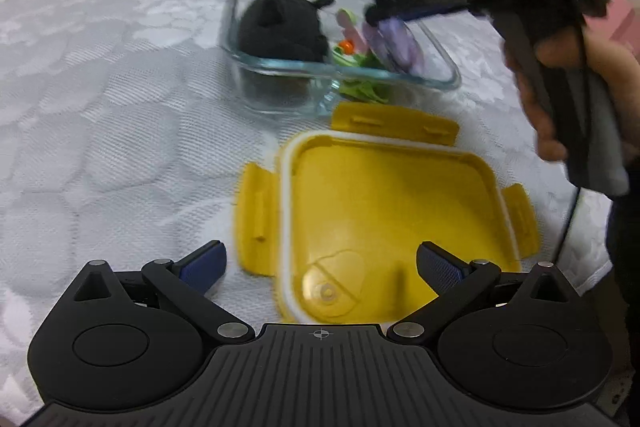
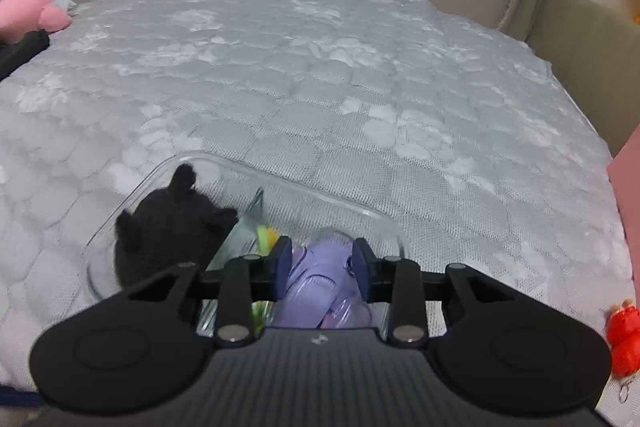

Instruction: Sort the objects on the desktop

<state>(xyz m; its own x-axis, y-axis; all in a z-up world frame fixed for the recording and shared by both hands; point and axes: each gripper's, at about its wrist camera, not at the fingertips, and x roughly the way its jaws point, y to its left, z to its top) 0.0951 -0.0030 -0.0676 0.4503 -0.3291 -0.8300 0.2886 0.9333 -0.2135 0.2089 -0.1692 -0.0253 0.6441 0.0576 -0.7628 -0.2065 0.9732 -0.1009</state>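
Observation:
A clear glass container (image 1: pixel 440 65) with two compartments sits on the white quilted bed. A black plush toy (image 1: pixel 280 27) fills its left compartment; small green, pink and orange items (image 1: pixel 352 51) lie in the right one. My right gripper (image 2: pixel 322 261) is shut on a purple plastic object (image 2: pixel 324 279) and holds it over the right compartment; it also shows in the left wrist view (image 1: pixel 394 39). The black plush (image 2: pixel 168 227) shows to its left. My left gripper (image 1: pixel 320 265) is open and empty, just above the near edge of the yellow lid (image 1: pixel 384 219).
The yellow lid lies upside down on the bed in front of the container, its flaps spread out. A red toy (image 2: pixel 624 335) lies at the right edge of the bed. A pink plush (image 2: pixel 28 11) sits at the far left corner.

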